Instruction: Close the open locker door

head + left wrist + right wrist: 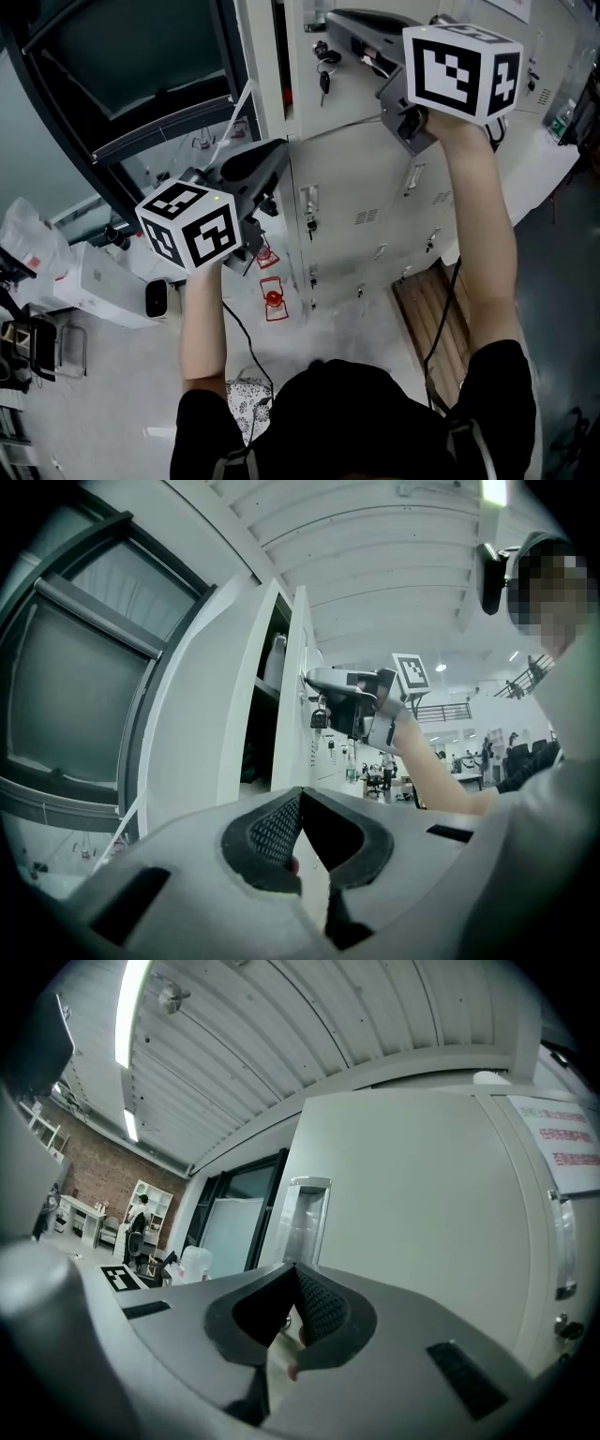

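The beige locker's upper door (pixel 352 75) stands slightly ajar, with a dark gap (pixel 279 52) along its left edge. In the left gripper view the same door (pixel 287 696) shows edge-on beside the dark inside of the locker (pixel 266 700). Keys (pixel 324 79) hang from its lock. My right gripper (pixel 332 17) is raised high, shut and empty, its tip against the door's outer face near the keys (pixel 319 714). In the right gripper view the door face (pixel 422 1241) fills the picture. My left gripper (pixel 279 152) is lower, shut and empty, pointing at the locker's left side.
More closed locker doors (pixel 375 206) run to the right and below. A dark window frame (pixel 122 66) stands at the left. On the floor are white boxes (pixel 98 281), red items (pixel 273 298), a cable and a wooden pallet (pixel 436 314).
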`<act>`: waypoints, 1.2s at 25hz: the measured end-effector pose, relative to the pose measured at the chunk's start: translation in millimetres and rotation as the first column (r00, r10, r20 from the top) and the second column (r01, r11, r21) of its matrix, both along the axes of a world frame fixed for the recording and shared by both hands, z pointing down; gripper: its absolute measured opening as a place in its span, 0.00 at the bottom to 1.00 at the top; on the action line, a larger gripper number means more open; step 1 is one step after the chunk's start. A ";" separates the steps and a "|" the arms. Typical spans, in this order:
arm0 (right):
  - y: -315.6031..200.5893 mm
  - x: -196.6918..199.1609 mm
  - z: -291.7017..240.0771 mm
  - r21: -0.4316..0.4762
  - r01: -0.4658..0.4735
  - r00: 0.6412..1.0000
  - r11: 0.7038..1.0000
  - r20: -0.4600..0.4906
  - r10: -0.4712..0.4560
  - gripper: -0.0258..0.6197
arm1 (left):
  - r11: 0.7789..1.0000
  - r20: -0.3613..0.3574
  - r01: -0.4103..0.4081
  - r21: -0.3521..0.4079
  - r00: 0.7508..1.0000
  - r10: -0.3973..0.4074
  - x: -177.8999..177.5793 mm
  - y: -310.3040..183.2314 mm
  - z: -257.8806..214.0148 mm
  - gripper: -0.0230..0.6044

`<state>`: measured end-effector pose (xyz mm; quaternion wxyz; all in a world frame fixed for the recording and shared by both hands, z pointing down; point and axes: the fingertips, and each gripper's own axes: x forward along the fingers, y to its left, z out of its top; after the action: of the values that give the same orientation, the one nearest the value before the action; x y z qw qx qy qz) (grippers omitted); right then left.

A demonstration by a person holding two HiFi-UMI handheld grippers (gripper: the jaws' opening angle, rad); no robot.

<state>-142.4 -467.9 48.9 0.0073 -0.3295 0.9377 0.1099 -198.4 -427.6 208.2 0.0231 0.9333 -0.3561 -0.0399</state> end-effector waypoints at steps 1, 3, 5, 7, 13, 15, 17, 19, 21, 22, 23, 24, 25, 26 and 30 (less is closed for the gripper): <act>-1.7 -2.6 0.3 -0.004 -0.005 1.000 1.000 0.001 0.005 0.05 | 1.000 0.000 -0.003 -0.002 1.000 0.003 -2.2 -0.3 0.5 0.06; -4.6 -9.0 1.2 -0.012 -0.014 1.000 1.000 -0.003 0.014 0.05 | 1.000 0.001 -0.009 -0.005 1.000 0.009 -7.0 0.0 1.5 0.06; -7.0 -14.5 2.1 -0.017 -0.021 1.000 1.000 -0.006 0.021 0.05 | 1.000 0.003 -0.012 -0.009 1.000 0.012 -11.3 0.6 2.8 0.06; -9.4 -17.0 2.7 -0.022 -0.024 1.000 0.999 -0.002 0.024 0.05 | 1.000 0.006 -0.011 -0.012 1.000 0.012 -13.6 0.7 4.5 0.06; -18.9 -21.5 4.2 -0.031 -0.033 0.999 0.999 0.001 0.033 0.05 | 1.000 0.028 -0.010 -0.012 1.000 0.011 -15.4 -0.3 4.8 0.06; -23.2 -21.7 4.6 -0.036 -0.037 0.999 0.999 0.001 0.037 0.05 | 1.000 0.031 -0.014 -0.011 0.999 0.015 -14.1 -1.0 4.5 0.06; -26.8 -22.0 4.3 -0.043 -0.040 0.999 0.998 0.005 0.040 0.05 | 1.000 0.037 -0.017 -0.012 0.999 0.018 -13.2 -1.6 4.8 0.06; -29.6 -22.5 4.3 -0.047 -0.045 0.999 0.998 0.007 0.045 0.05 | 1.000 0.044 -0.018 -0.014 0.999 0.019 -12.9 -2.8 6.2 0.06; -32.0 -22.7 5.2 -0.048 -0.052 0.999 0.998 0.005 0.052 0.05 | 1.000 0.046 -0.019 -0.017 0.999 0.020 -13.2 -3.9 8.3 0.06; -33.2 -22.9 5.9 -0.048 -0.055 0.998 0.997 0.005 0.055 0.05 | 1.000 0.046 -0.020 -0.019 0.999 0.021 -13.4 -4.2 9.4 0.06; -34.6 -23.2 6.4 -0.049 -0.057 0.998 0.997 0.005 0.058 0.05 | 1.000 0.047 -0.021 -0.020 0.999 0.022 -13.7 -4.5 10.3 0.06; -36.3 -23.5 6.7 -0.050 -0.061 0.998 0.997 0.005 0.061 0.05 | 1.000 0.047 -0.022 -0.021 0.999 0.023 -13.9 -5.0 10.9 0.06; -38.2 -23.7 6.8 -0.052 -0.064 0.998 0.997 0.006 0.065 0.05 | 0.999 0.046 -0.024 -0.022 0.999 0.025 -14.2 -5.7 11.1 0.06; -40.1 -24.1 6.8 -0.054 -0.069 0.998 0.996 0.006 0.069 0.05 | 0.999 0.045 -0.026 -0.023 0.999 0.027 -14.6 -6.2 11.3 0.06; -46.5 -24.4 9.0 -0.054 -0.095 0.995 0.994 -0.010 0.094 0.05 | 0.999 0.049 -0.029 -0.028 0.998 0.031 -14.8 -7.7 14.6 0.06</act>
<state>-166.8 -514.4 57.9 -0.0106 -0.3732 0.9237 0.0857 -213.2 -435.2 222.8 0.0273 0.9388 -0.3431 -0.0115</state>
